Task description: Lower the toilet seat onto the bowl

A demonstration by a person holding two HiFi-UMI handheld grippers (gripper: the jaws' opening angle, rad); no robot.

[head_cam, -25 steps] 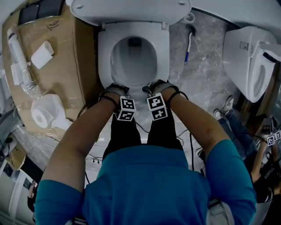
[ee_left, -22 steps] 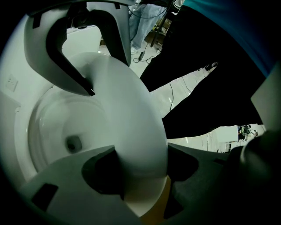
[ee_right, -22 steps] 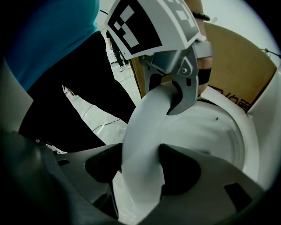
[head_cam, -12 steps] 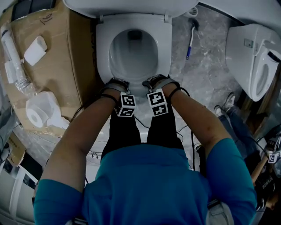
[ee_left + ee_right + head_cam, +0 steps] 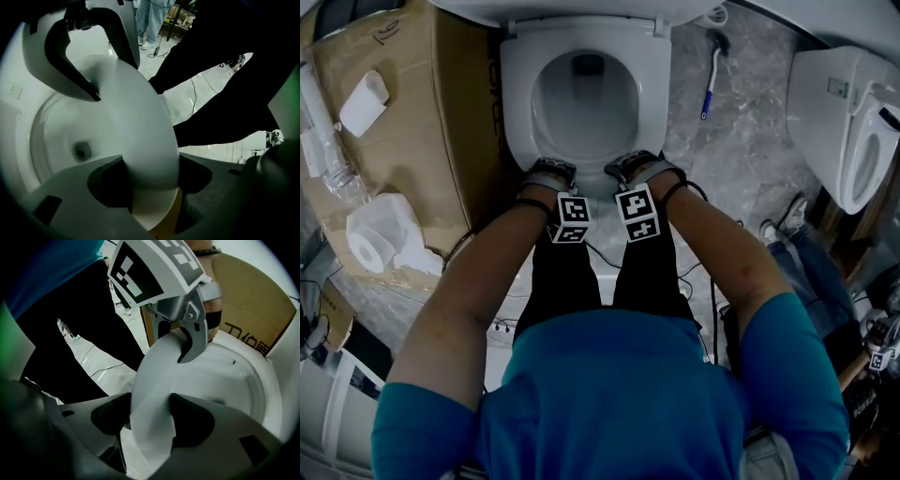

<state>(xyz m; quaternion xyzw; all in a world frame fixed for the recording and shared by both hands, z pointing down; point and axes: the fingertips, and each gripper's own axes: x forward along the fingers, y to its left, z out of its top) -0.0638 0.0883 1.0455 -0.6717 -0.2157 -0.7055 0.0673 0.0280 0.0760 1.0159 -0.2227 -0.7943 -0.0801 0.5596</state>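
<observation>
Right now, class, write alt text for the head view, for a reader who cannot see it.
Seen from above, a person in a teal shirt holds the left gripper and right gripper on the front edge of a white plastic toilet seat. A brown cardboard box bearing a white paper roll stands left; a blue-handled brush is at the right.

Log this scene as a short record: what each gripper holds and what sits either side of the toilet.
Left gripper: shut on white plastic toilet seat, front edge
Right gripper: shut on the same front edge
Left of seat: brown cardboard box, white paper roll
Right of seat: brush with blue grip on grey marble floor
</observation>
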